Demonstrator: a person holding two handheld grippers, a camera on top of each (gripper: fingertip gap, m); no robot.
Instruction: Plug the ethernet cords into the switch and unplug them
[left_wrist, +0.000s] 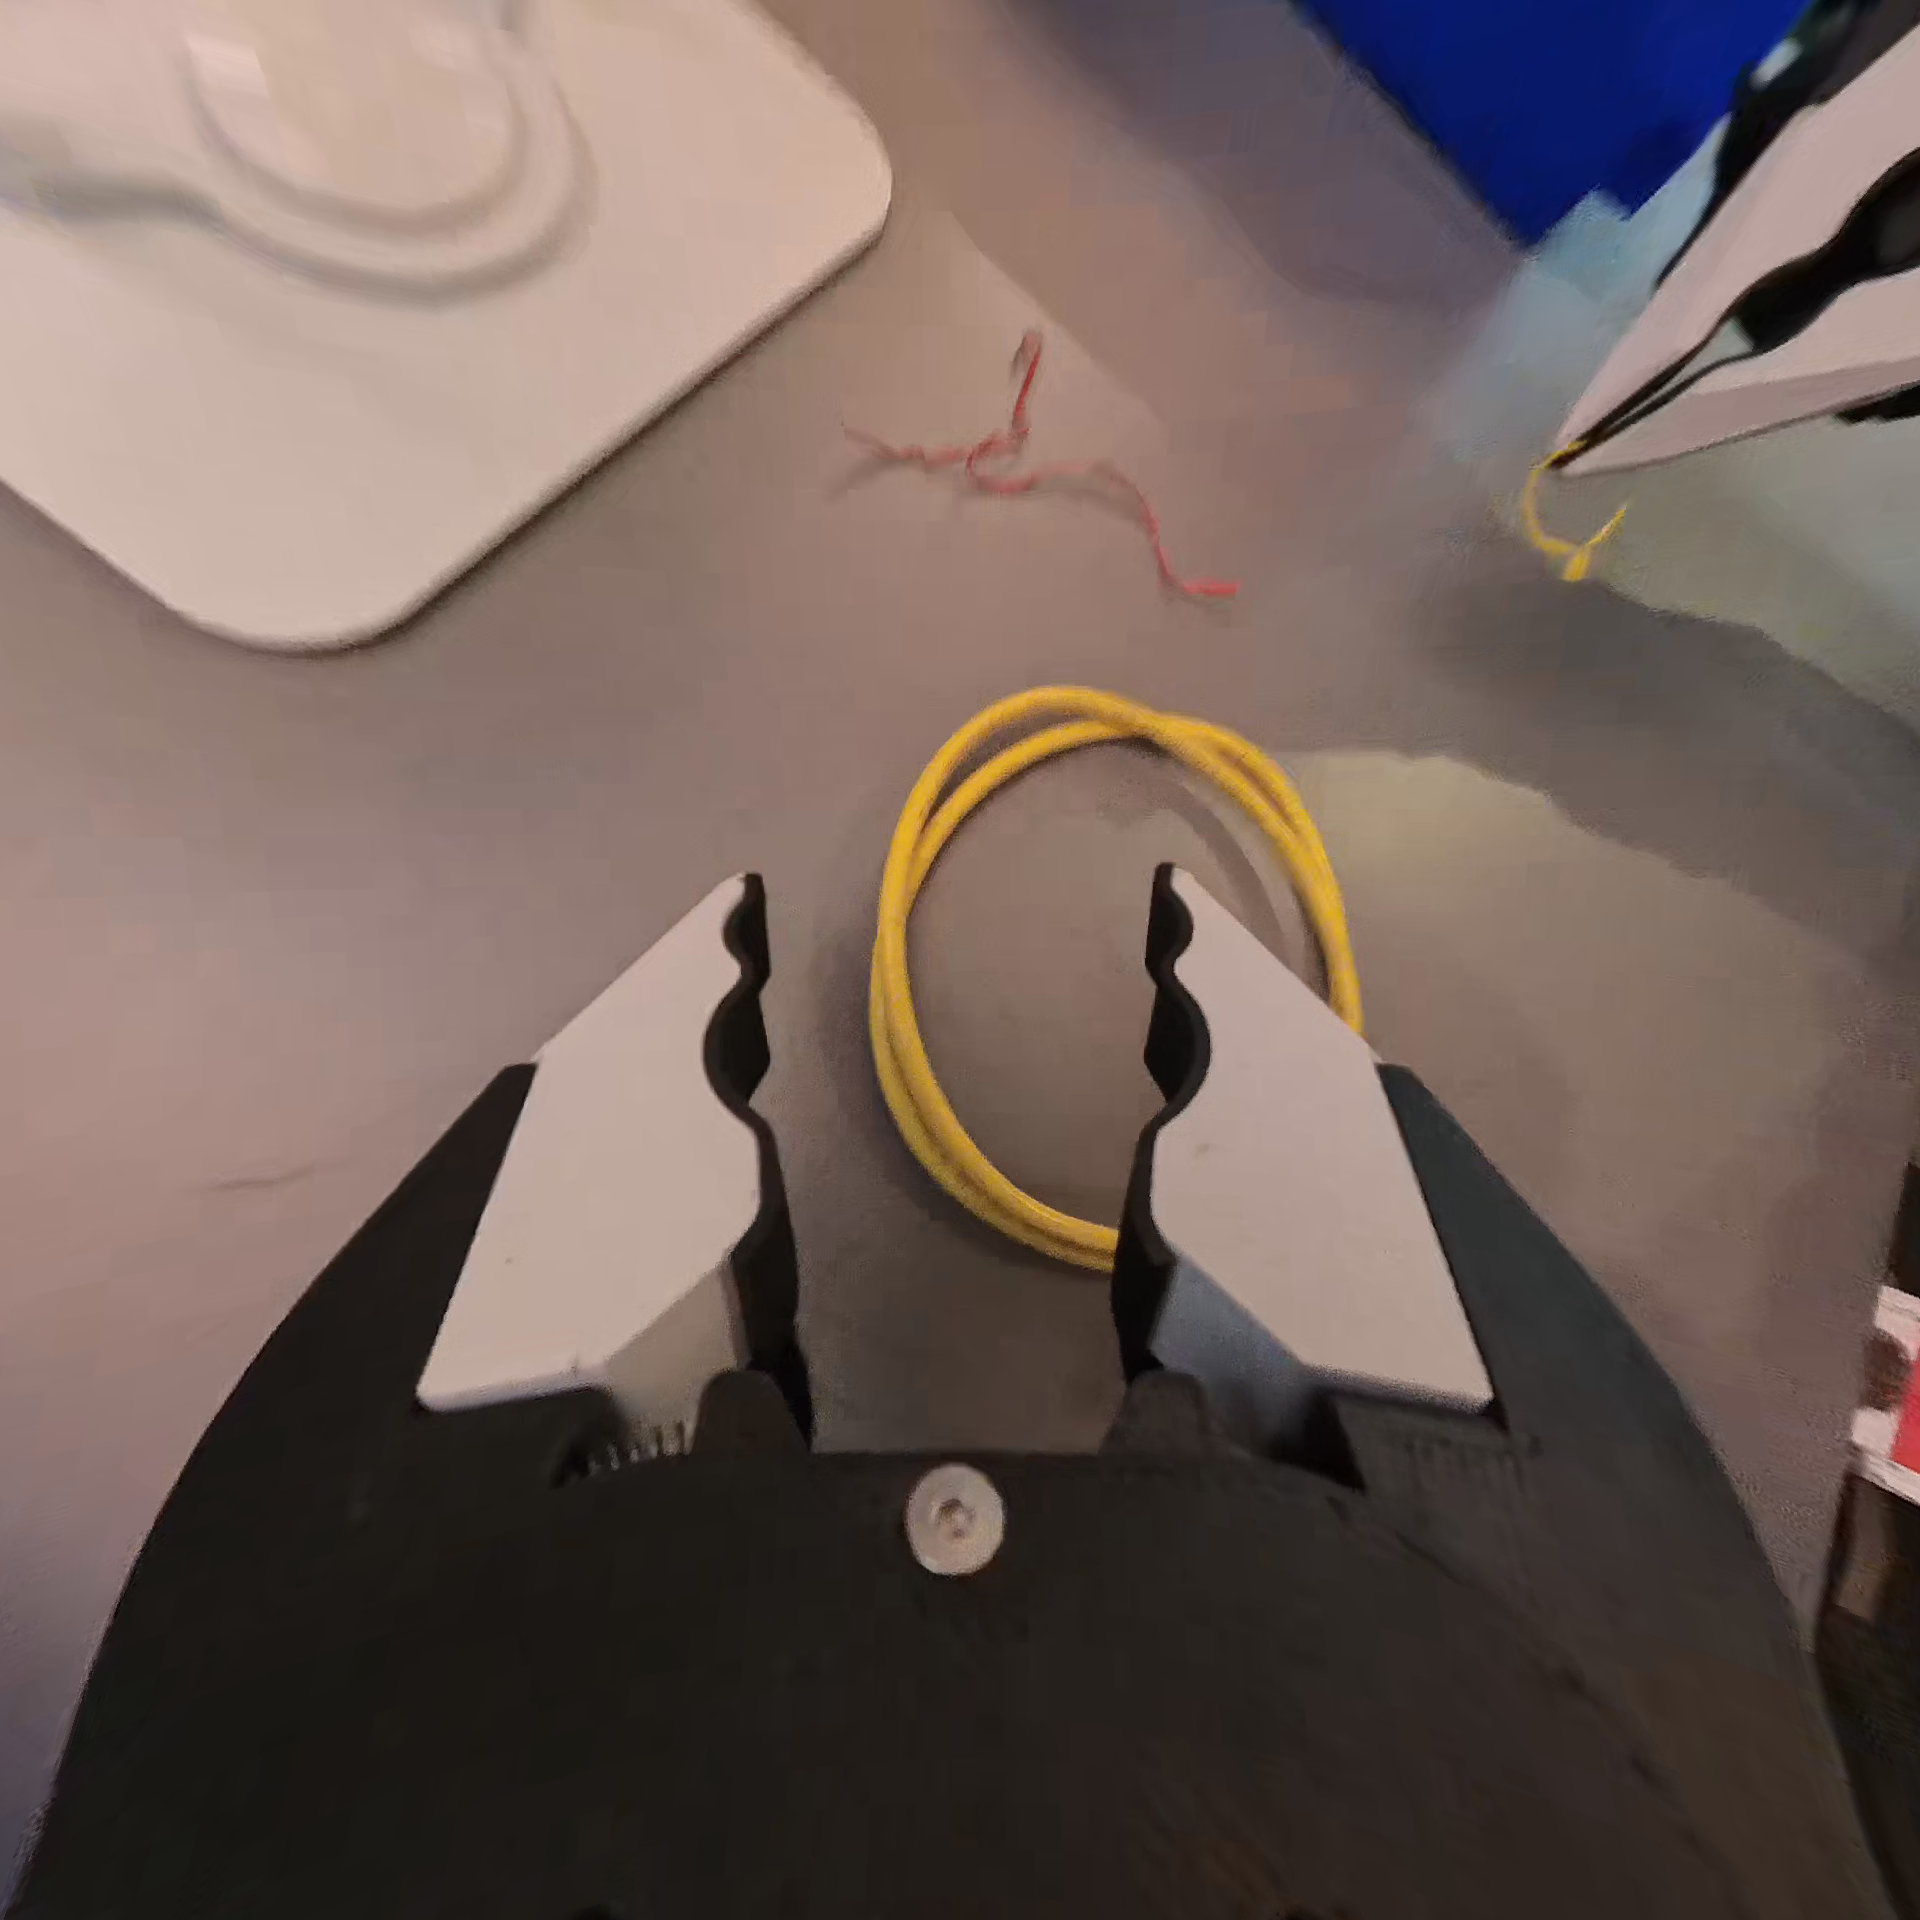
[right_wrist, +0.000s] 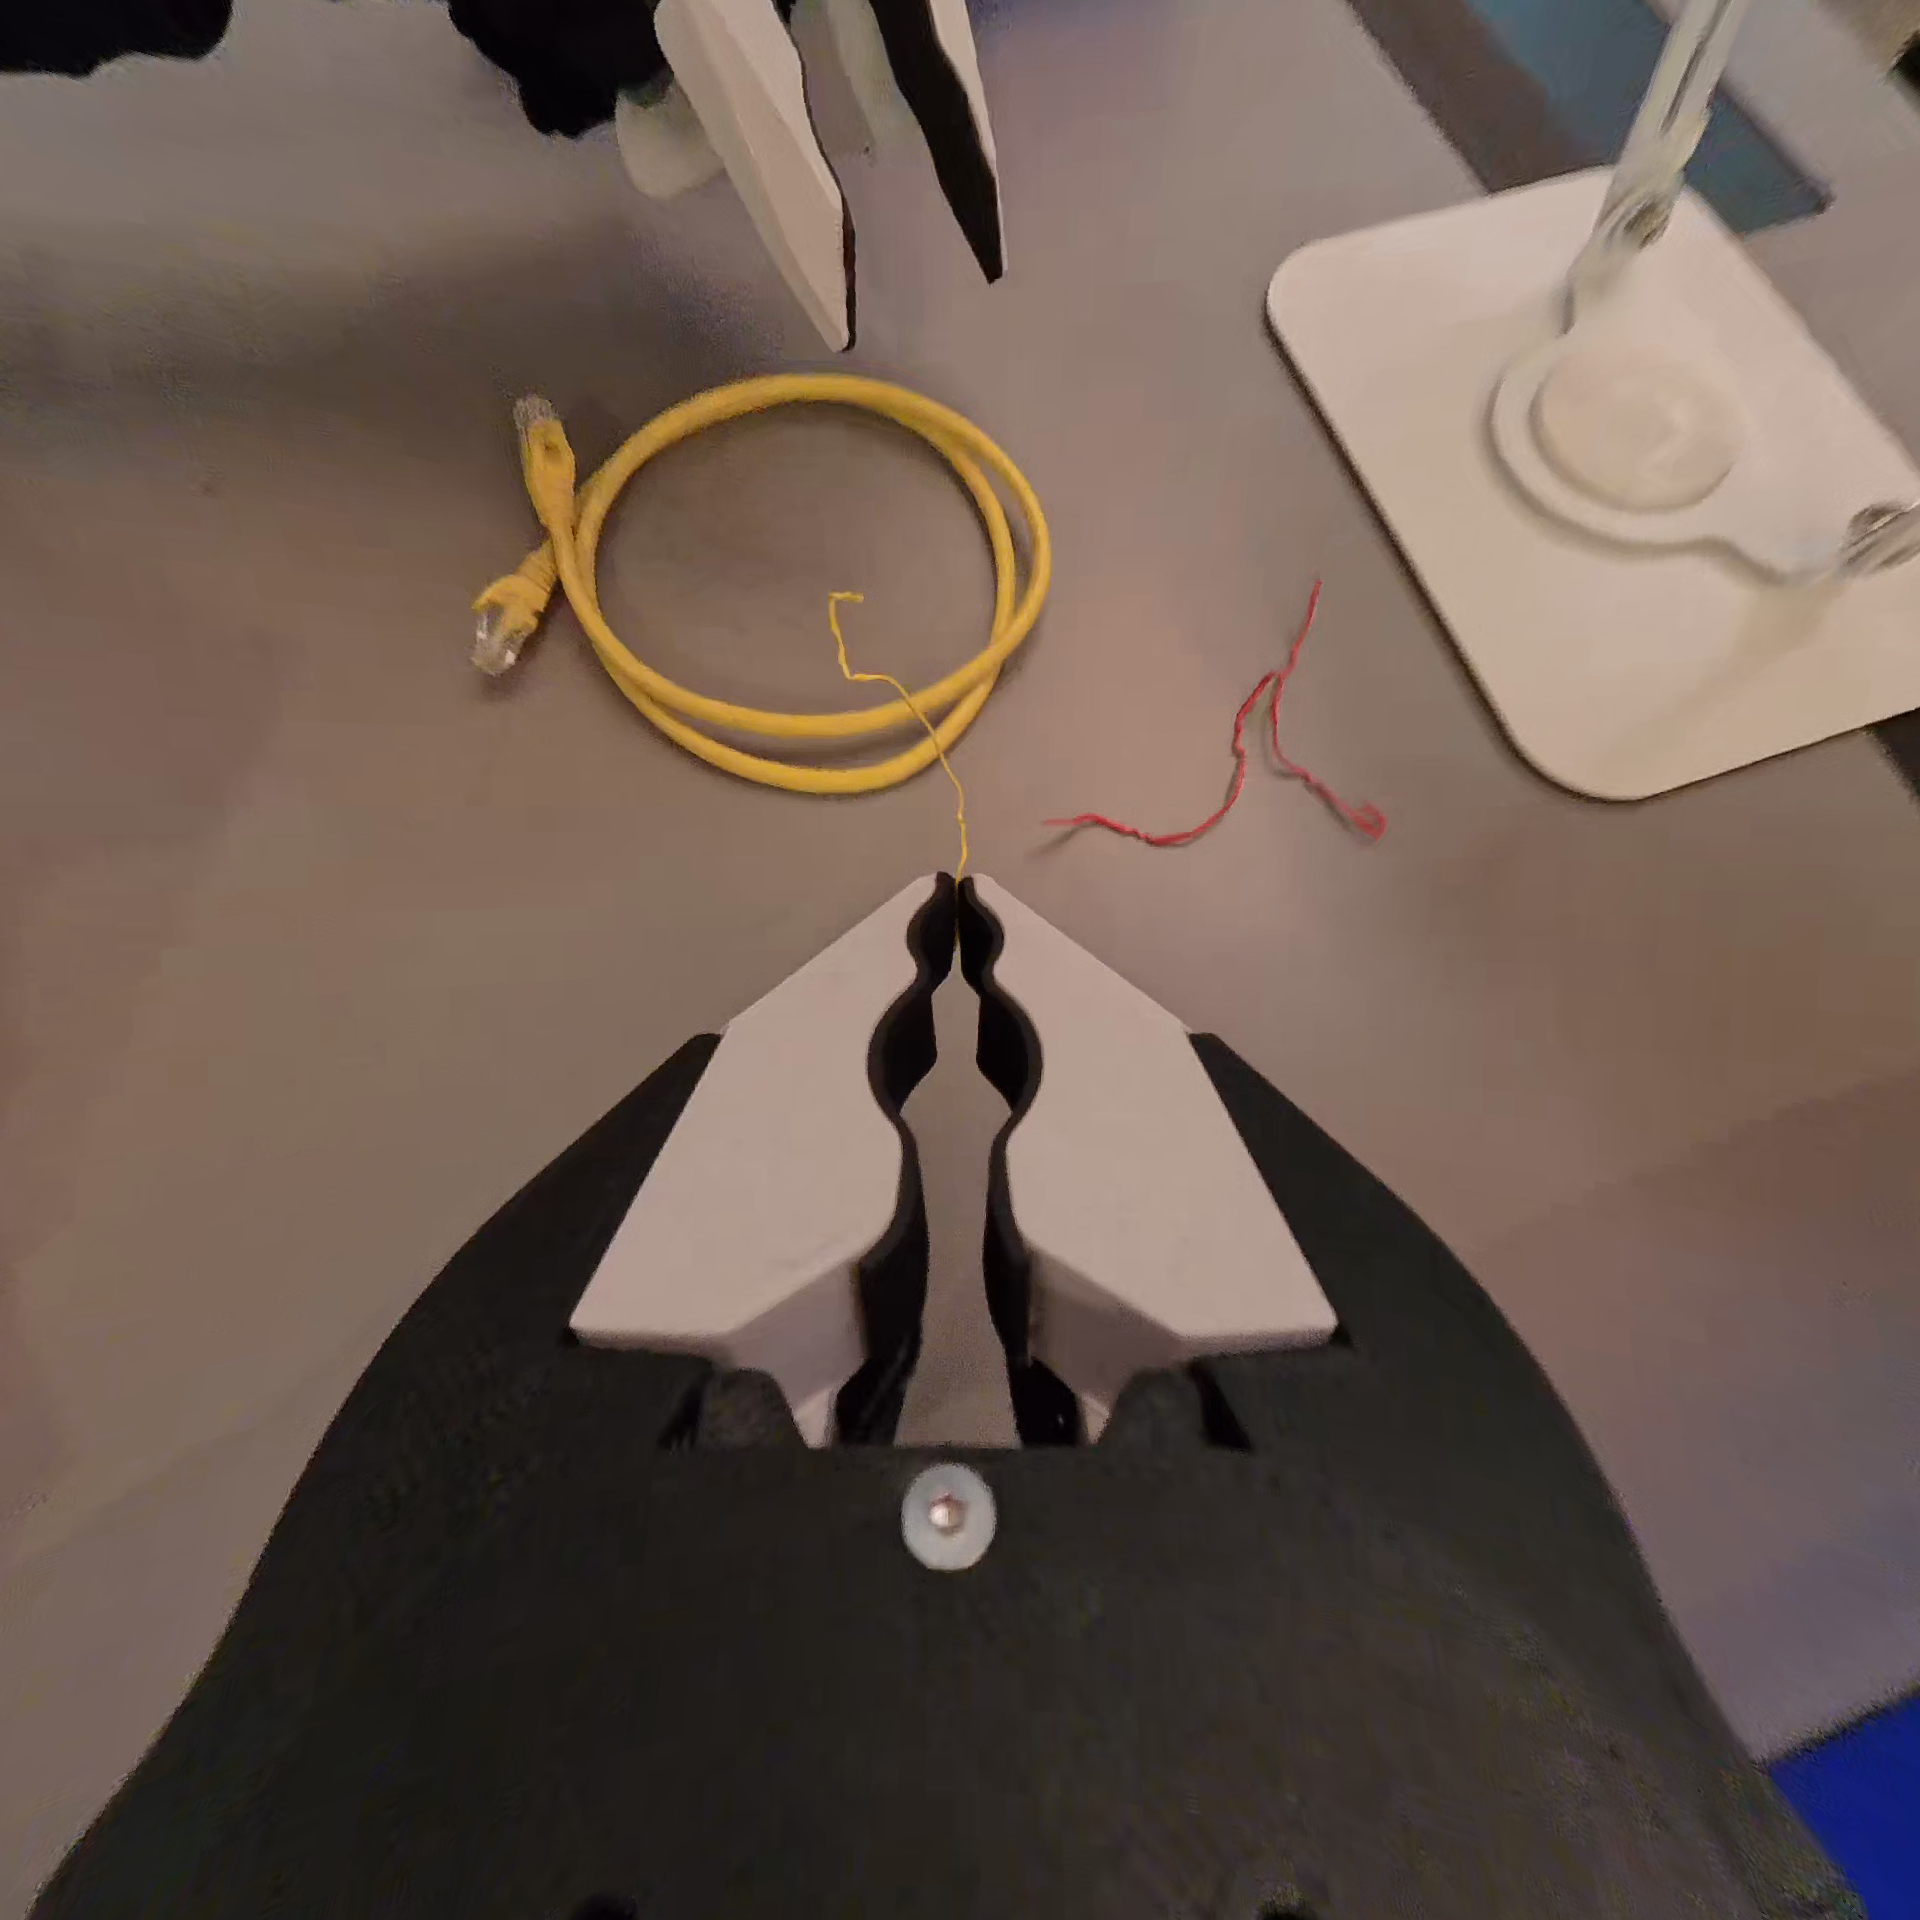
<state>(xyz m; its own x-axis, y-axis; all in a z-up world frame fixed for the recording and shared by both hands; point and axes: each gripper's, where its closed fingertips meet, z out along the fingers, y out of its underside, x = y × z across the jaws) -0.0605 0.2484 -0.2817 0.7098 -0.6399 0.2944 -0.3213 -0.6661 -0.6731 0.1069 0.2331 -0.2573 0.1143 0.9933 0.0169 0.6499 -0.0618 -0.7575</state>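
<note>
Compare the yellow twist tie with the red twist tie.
The yellow twist tie is pinched at one end by the shut right gripper and sticks up off the table; the red twist tie lies loose on the table, untouched. The yellow one crosses over the coiled yellow cord; the red lies beside it. Both are thin and kinked.

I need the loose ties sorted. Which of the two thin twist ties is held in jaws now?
The yellow twist tie, pinched by the right gripper; the red twist tie lies free on the table.

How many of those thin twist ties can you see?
2: a yellow twist tie pinched in the right tongs, above the coiled yellow ethernet cord; a red twist tie loose on the table.
</note>
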